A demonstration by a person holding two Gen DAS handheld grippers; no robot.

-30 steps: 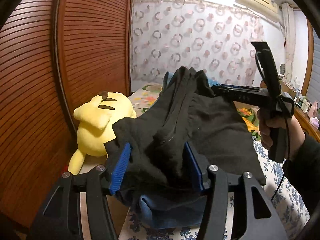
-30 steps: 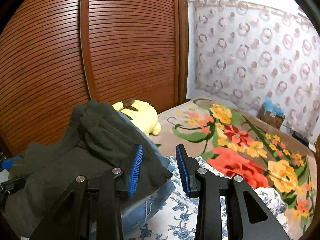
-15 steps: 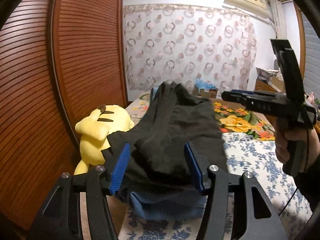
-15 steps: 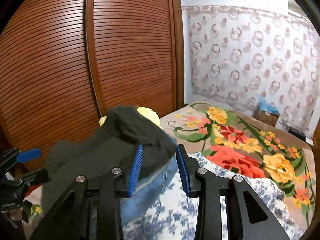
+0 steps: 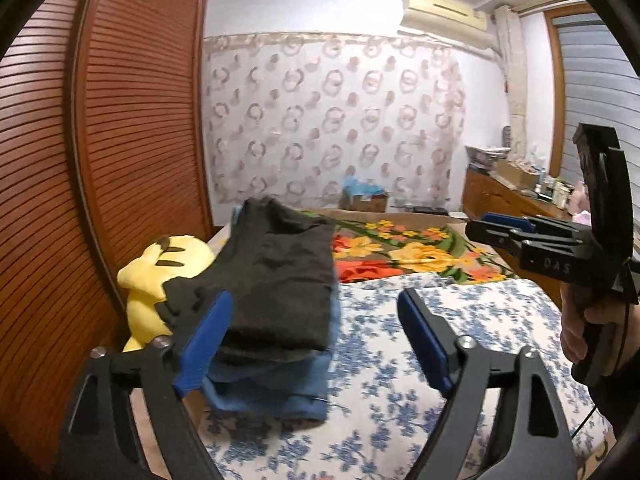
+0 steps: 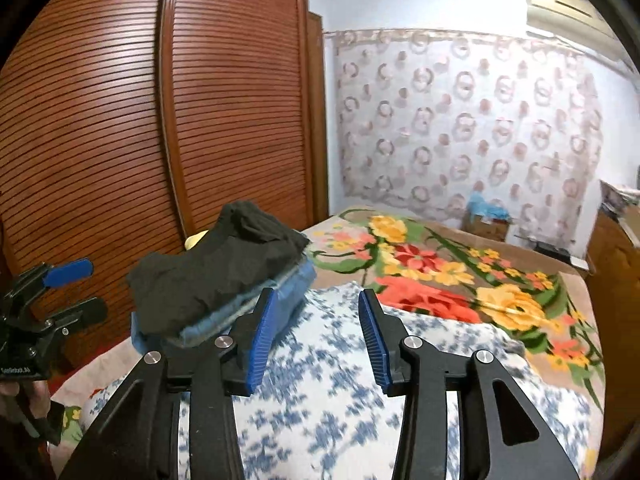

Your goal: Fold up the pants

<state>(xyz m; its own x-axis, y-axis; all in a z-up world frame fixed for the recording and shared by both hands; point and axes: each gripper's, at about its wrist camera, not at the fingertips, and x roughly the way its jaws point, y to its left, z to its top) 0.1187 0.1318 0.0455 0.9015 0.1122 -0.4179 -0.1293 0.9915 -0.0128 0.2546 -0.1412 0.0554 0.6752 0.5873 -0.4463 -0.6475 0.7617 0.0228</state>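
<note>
Folded black pants [image 5: 280, 276] lie on a folded pair of blue jeans [image 5: 276, 384] on the bed. My left gripper [image 5: 316, 312] is opening wide. Its left pad [image 5: 204, 336] is at the pile's near left edge and its right pad [image 5: 424, 340] is far off the cloth, so nothing is gripped. My right gripper [image 6: 318, 304] is also opening, with only the sheet seen between its pads. The pants [image 6: 216, 272] and jeans [image 6: 292, 284] sit just left of it. A hand holds the right gripper [image 5: 496, 228] out to the right, apart from the pile. The left gripper [image 6: 68, 284] shows at the far left.
A yellow plush toy [image 5: 160, 276] leans by the slatted wooden wardrobe doors [image 5: 132, 120], left of the pile. A blue-flowered sheet [image 5: 400, 400] covers the near bed and a bright floral blanket [image 6: 440, 272] the far part. A wooden dresser [image 5: 504, 200] stands at the right.
The left gripper let go of the black pants and spread wide. The pants settled flat on the jeans. The right gripper widened slightly and drew off to the right of the pile.
</note>
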